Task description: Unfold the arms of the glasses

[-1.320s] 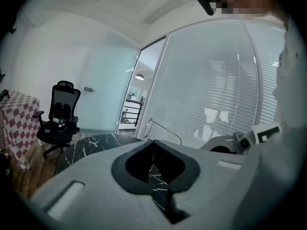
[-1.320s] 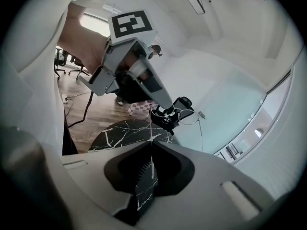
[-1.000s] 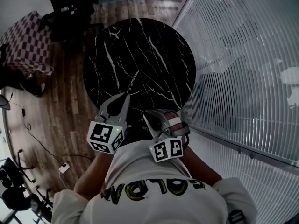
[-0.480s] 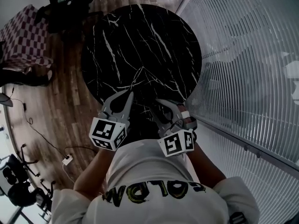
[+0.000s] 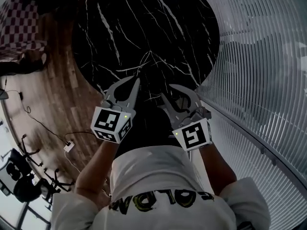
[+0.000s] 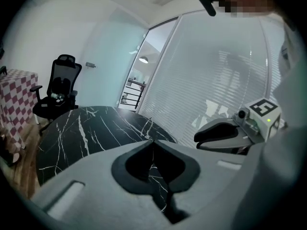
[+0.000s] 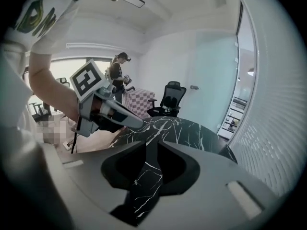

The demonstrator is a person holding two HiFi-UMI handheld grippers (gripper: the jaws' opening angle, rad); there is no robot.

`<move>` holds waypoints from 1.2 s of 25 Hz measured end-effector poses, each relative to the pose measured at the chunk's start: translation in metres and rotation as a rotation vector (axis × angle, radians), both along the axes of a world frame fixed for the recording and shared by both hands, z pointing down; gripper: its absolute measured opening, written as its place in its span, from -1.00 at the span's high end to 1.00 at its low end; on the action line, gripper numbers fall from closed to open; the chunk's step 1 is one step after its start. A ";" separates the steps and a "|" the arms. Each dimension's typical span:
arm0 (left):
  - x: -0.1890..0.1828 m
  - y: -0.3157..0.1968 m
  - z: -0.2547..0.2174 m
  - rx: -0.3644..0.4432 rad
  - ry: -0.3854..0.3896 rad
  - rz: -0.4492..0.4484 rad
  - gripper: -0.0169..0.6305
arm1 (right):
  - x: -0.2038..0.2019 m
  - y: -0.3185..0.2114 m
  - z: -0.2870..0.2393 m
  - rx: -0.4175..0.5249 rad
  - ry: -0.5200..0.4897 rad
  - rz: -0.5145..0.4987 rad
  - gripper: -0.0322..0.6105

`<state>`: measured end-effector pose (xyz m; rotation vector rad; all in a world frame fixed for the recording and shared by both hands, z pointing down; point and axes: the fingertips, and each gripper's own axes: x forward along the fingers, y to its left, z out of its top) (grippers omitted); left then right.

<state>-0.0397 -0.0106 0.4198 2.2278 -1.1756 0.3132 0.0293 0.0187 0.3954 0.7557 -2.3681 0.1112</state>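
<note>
Over the surface's (image 5: 158, 28) near edge, the left tool (image 5: 137, 80) pinches a thin pale strip — seemingly the glasses (image 5: 142, 66) — jutting straight ahead; the right tool (image 5: 167, 90) beside it, jaws just narrowed, stands parted, empty.

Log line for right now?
left gripper: jaws shut, empty | right gripper: jaws apart, just been closing, empty | both at table near edge | glasses: not made out

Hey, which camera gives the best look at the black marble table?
The head view: it looks down on almost the whole round table, white veins and all. The left gripper view and the right gripper view show its top only at a low slant, partly cut off.
</note>
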 end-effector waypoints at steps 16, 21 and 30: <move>0.003 -0.023 0.139 -0.058 -0.004 0.001 0.93 | 0.012 -0.020 0.098 -0.151 -0.242 0.186 0.72; 0.005 -0.024 0.166 -0.080 -0.002 -0.002 0.93 | 0.018 -0.020 0.113 -0.179 -0.236 0.210 0.73; 0.004 -0.026 0.193 -0.048 -0.051 -0.008 0.92 | 0.027 -0.009 0.135 -0.207 -0.218 0.223 0.73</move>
